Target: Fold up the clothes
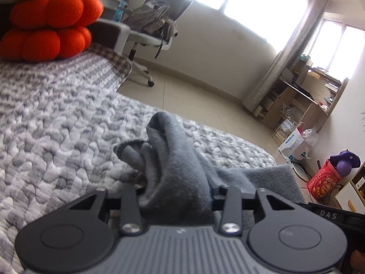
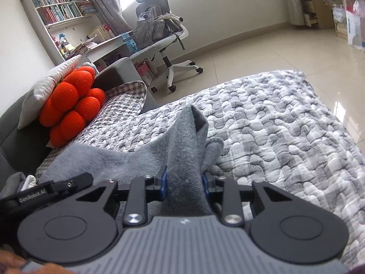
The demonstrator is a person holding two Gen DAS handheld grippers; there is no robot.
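Cloth (image 1: 175,159), grey and fleecy, hangs bunched over the bed (image 1: 57,118), pinched at two spots. Left claw (image 1: 175,194) is clamped on one gathered ridge; right claw (image 2: 184,180) is clamped on another, blue pads pressing each side. Both grips hold thick wads, so I judge a layer could slip free or the fold could come out crooked if the claws pull unevenly. The bed's quilt is lumpy and grey-white and may snag fabric dragged across it. Orange cushions (image 2: 70,107) sit at the bed's head; a chair (image 2: 164,45) stands on the tiled floor (image 2: 273,45).
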